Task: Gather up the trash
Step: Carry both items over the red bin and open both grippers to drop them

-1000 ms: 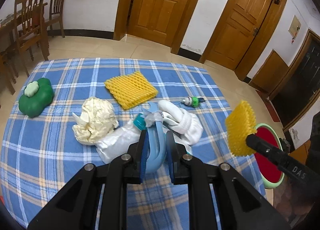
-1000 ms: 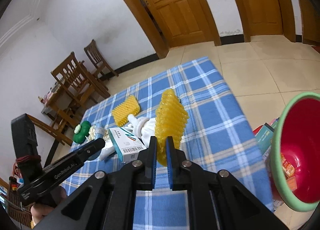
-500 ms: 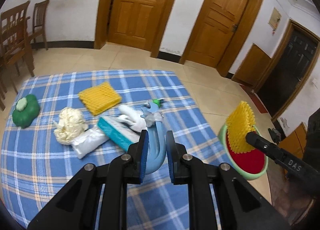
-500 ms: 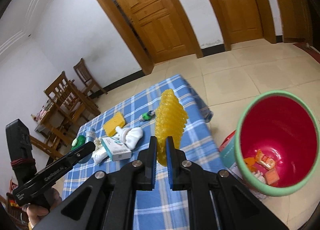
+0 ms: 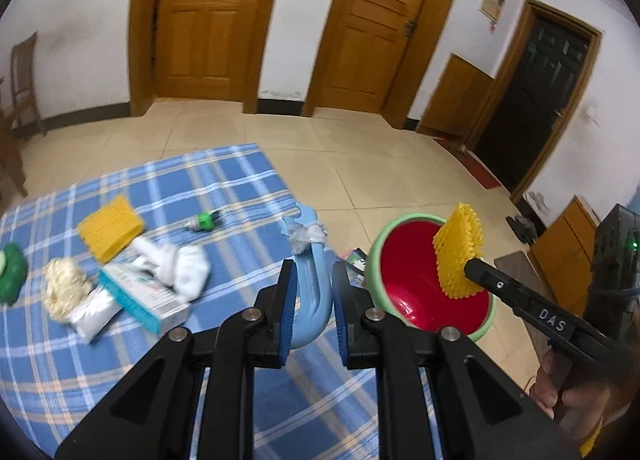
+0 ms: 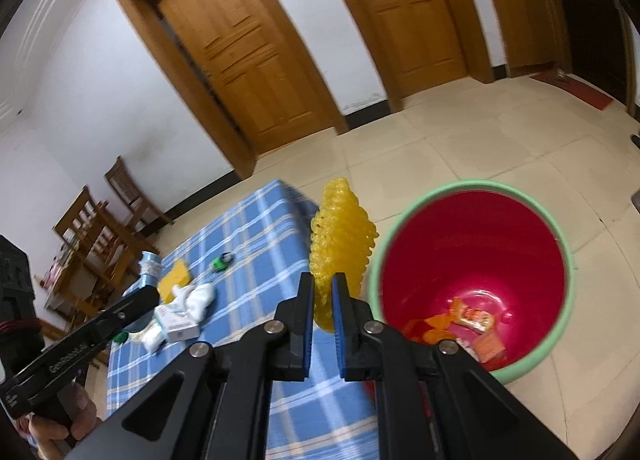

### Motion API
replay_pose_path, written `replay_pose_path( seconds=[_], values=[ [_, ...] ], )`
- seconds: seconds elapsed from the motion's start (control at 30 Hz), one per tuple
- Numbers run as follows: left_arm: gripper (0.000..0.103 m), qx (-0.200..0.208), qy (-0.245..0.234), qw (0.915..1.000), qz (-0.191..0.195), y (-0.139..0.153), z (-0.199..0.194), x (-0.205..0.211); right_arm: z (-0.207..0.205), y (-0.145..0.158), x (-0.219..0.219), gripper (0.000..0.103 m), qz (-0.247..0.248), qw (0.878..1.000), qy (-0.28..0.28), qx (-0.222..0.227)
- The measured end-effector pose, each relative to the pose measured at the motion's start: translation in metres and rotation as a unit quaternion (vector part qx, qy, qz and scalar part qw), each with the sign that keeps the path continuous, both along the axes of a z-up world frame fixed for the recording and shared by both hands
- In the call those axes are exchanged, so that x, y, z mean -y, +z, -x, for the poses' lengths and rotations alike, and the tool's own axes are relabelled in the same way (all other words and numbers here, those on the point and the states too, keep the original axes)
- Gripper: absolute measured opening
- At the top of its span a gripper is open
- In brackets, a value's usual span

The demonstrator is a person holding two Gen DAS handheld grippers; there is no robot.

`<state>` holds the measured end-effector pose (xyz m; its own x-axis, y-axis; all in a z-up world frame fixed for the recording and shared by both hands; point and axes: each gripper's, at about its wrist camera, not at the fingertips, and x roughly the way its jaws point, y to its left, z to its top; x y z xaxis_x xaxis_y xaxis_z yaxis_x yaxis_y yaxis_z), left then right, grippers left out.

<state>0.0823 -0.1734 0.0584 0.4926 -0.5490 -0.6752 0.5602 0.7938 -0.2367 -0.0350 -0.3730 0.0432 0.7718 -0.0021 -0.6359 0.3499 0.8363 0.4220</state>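
A: Swinging both grippers off the surface [image 5: 224,195] toward the bin [image 6: 560,244]. A second ago both views were mostly blue cloth; now the red inside of the bin fills the right wrist view.

B: So it's the drop-off leg, nothing released yet?

A: Correct. Right gripper [image 6: 322,300] is clenched on the yellow foam net [image 6: 340,236]. Net sticks up from between the fingers, lower end pinched at the tips. In the left view it sits over the bin mouth; in the right view it's at the near rim.

B: Left side?

A: Left gripper [image 5: 312,292] is clamped on a pale blue plastic piece [image 5: 312,284] with a crumpled clear wrap at its top. Piece runs forward between the fingers and past their tips. It's above the cloth's edge, beside the bin, not over it.

B: Remaining?

A: Second foam net [image 5: 110,225], white rag [image 5: 176,264], teal box [image 5: 144,300], small green item [image 5: 204,219] on the surface. My read: right drops first, left needs more travel.
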Motion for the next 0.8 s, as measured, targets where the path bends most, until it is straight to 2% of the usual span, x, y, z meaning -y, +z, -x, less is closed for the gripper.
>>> replay_pose_path(
  seconds=[0.3, 0.8],
  values=[
    [0.017, 0.006, -0.057, 0.9982, -0.017, -0.006, 0.001, 0.061, 0.012, -0.025, 0.043, 0.011, -0.013, 0.998, -0.055, -0.022],
    [0.017, -0.027, -0.127, 0.9900, -0.056, -0.055, 0.006, 0.141, 0.029, -0.065, 0.093, 0.015, -0.049, 0.991, -0.118, -0.049]
  ],
)
